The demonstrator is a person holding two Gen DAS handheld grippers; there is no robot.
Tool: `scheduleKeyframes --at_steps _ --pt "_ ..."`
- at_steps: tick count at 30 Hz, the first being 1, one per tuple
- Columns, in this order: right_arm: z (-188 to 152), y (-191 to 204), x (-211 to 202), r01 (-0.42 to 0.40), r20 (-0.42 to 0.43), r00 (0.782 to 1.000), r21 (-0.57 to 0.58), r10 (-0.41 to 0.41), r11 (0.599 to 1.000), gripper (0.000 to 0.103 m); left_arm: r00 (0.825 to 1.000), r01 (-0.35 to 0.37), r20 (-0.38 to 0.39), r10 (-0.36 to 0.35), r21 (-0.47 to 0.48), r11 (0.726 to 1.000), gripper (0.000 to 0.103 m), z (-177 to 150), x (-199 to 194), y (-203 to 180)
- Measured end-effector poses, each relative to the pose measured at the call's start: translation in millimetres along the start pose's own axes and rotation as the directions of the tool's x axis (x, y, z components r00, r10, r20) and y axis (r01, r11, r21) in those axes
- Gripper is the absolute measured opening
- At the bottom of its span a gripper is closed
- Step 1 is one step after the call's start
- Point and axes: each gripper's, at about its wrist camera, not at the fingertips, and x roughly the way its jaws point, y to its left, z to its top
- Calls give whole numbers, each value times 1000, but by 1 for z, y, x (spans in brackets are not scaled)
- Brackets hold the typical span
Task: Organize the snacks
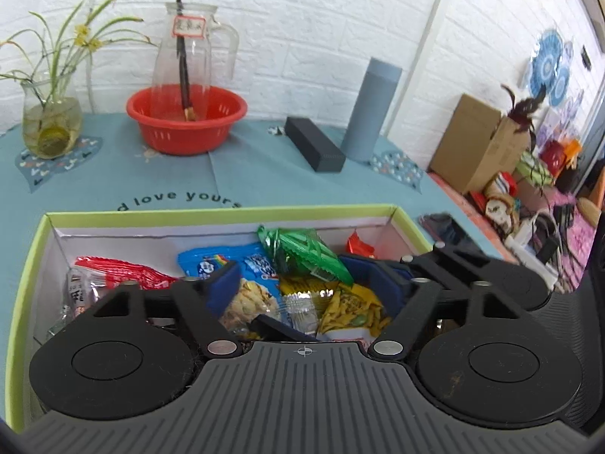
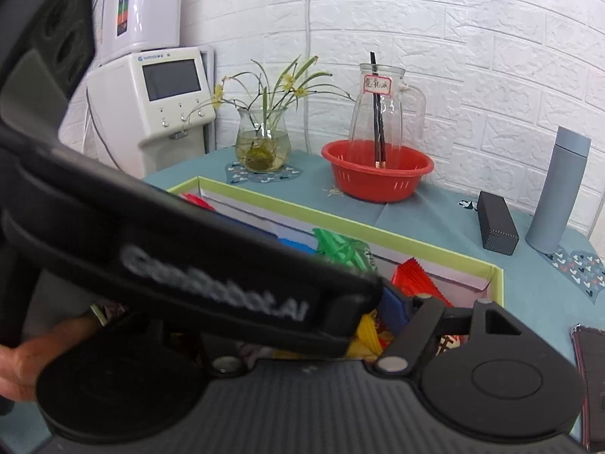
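Note:
A light-green box (image 1: 227, 213) with white inner walls holds several snack packets: a red one (image 1: 121, 272), a blue one (image 1: 211, 261), a green one (image 1: 306, 253) and a yellow one (image 1: 351, 306). My left gripper (image 1: 302, 287) hangs over the box with its blue pads wide apart above the packets, pressing on none. My right gripper (image 2: 310, 302) sits close beside it at the box's right end. Its right finger (image 2: 393, 302) stands spread outward next to a yellow packet (image 2: 366, 333). The left gripper's black body (image 2: 189, 265) hides its left finger.
On the teal tablecloth behind the box stand a red basin (image 1: 185, 117) with a glass jug in it, a glass vase of plants (image 1: 51, 125), a black box (image 1: 314, 143) and a grey flask (image 1: 372, 109). A phone (image 1: 442, 227) lies right of the box. A hand (image 2: 22, 359) shows.

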Motion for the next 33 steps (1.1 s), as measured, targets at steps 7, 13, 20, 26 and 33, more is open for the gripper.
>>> scheduleKeyframes --at_steps 7,13,20,26,33 --pt "14 -2 -32 -26 85 996 10 25 1000 100 990 -35 139 39 -34 999 77 12 -56 2" --pt "23 -5 -56 -3 145 989 -5 3 1000 100 963 -72 254 89 -74 995 85 8 -115 2" --pt "13 2 -95 13 121 993 46 -18 999 100 963 -137 226 149 -68 988 90 -45 -167 -10" --pt "-46 35 -177 138 120 980 158 -157 978 101 968 -187 159 196 -68 980 92 -117 -200 -31" --pt "-117 95 -247 189 154 955 338 -253 922 103 978 -190 77 194 -49 980 87 -199 -225 -51"
